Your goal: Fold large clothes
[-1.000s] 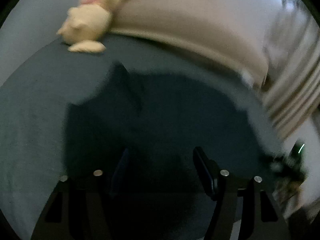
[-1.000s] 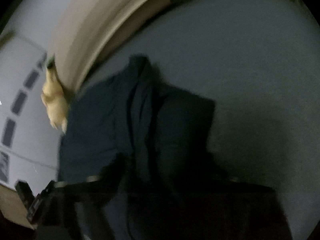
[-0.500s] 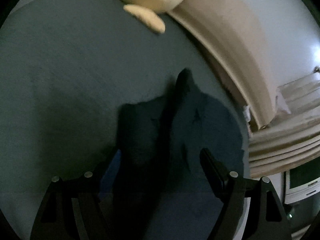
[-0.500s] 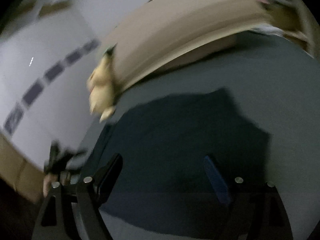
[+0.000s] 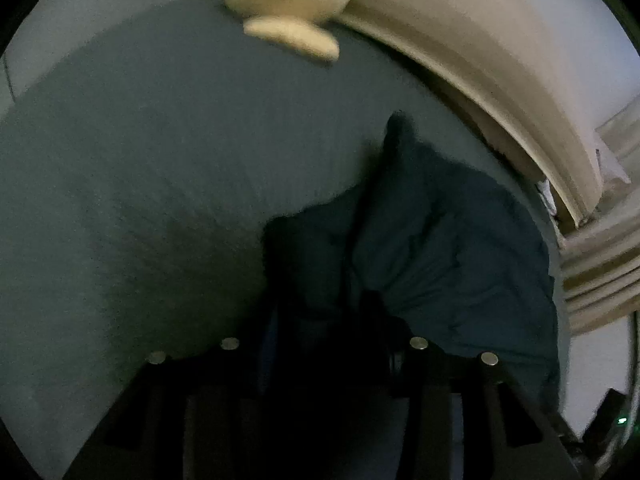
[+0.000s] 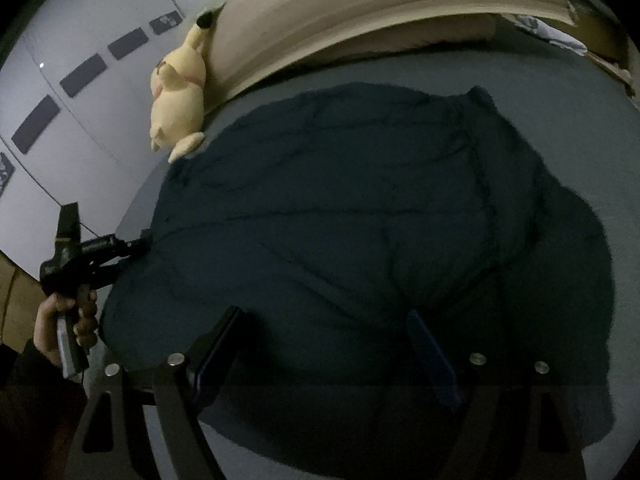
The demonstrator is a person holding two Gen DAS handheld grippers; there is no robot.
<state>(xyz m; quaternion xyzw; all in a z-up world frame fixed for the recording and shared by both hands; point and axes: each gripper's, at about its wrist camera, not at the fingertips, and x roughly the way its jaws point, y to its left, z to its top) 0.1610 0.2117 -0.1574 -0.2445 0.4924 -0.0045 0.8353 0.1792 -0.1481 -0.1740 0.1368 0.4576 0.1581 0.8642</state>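
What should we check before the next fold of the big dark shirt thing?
1. Left gripper shut on the dark garment edge: ok.
2. Right gripper jaws open, over the garment, holding nothing: ok.
3. Garment lying flat: not ok, creased, bunched at the right.
4. Plush toy off the garment: cannot tell, its foot is at the edge.
5. Garment fully on the bed: cannot tell.

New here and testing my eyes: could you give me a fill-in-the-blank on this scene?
The dark garment lies spread on the ___.
The plush toy beside the headboard is ___.
The right tool has its jaws ___ over the garment.
The ___ tool is shut on the garment's edge.
Missing: bed; yellow; open; left
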